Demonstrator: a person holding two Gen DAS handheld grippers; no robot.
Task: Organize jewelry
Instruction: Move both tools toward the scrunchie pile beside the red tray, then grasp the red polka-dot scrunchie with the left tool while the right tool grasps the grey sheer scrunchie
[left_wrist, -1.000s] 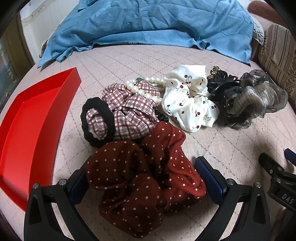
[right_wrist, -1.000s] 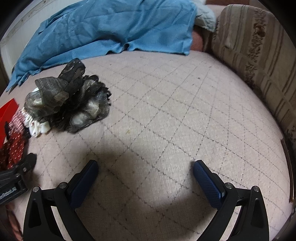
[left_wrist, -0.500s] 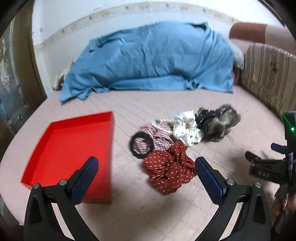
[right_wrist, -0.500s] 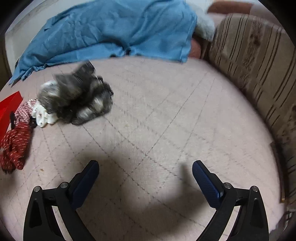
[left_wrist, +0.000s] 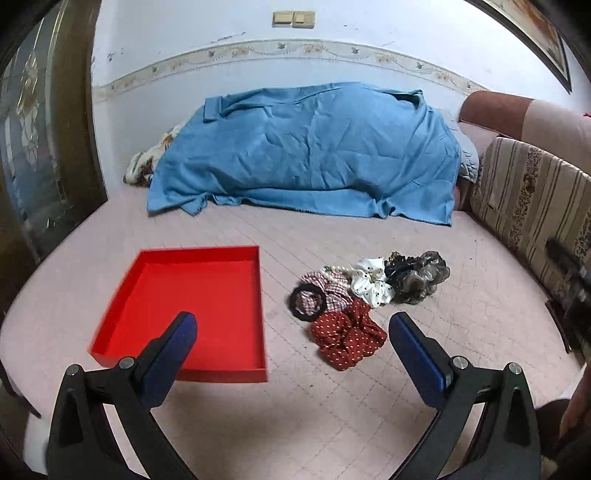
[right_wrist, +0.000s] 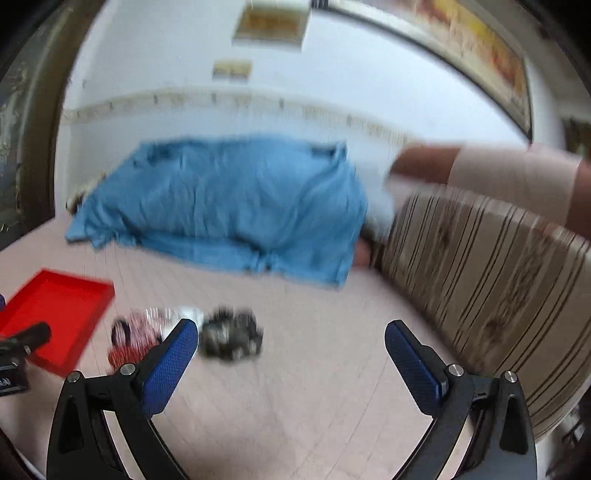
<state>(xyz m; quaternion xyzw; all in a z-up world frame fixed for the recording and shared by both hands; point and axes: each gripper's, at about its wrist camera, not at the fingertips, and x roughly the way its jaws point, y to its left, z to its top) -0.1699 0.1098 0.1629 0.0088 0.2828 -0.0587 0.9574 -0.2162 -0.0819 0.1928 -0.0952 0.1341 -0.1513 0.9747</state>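
Pink quilted bedding (left_wrist: 332, 424) fills the foreground, with a blue blanket (left_wrist: 306, 151) heaped at twelve o'clock against the wall, and nothing looks sorted yet: the red tray (left_wrist: 207, 306) at ten o'clock holds nothing, while the red polka-dot scrunchie (left_wrist: 347, 336), plaid scrunchie (left_wrist: 328, 291), black hair tie (left_wrist: 308, 301), white cherry-print scrunchie (left_wrist: 371, 282), pearl strand (left_wrist: 332, 269) and dark organza scrunchie (left_wrist: 417, 277) lie bunched just beside it at one o'clock. Both tools hover well above the bed, level and facing the wall, the left gripper (left_wrist: 291, 343) and right gripper (right_wrist: 290, 350) each with jaws spread wide and gripping nothing.
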